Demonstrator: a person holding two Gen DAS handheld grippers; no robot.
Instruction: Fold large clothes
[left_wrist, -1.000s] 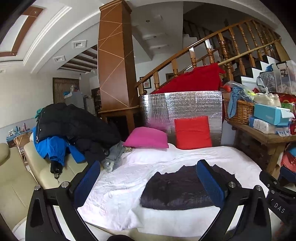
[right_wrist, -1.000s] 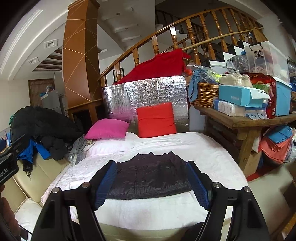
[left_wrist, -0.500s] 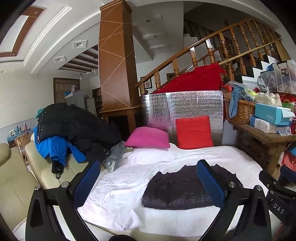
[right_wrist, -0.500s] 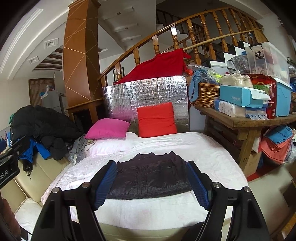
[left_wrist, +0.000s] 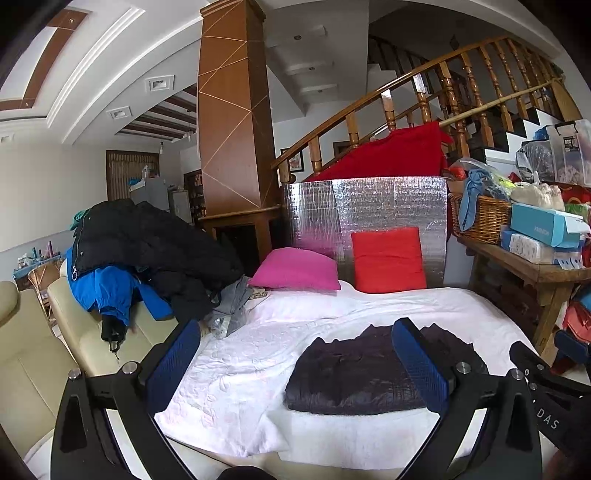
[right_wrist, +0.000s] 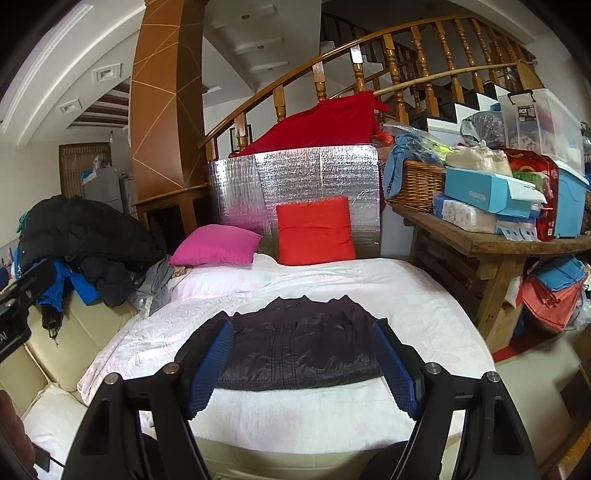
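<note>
The dark garment (right_wrist: 299, 347) lay folded on the white sheet (right_wrist: 417, 306), just ahead of both tools. Nothing had shifted over the last second: left gripper (left_wrist: 295, 365) and right gripper (right_wrist: 306, 365) stayed spread, empty, hovering. This fold looked finished.

Dark garment (right_wrist: 299, 345), blackish-purple, quilted/crinkly fabric w/ slight sheen. Folded into compact rectangle, lying flat on white bed cover (right_wrist: 413, 306). Right wrist view: lower centre of frame, near edge straight, far edge wavy w/ small peaks. Left wrist view: garment (left_wrist: 354, 373) sits lower right of centre, thick at near left corner, layers stacked.
</note>
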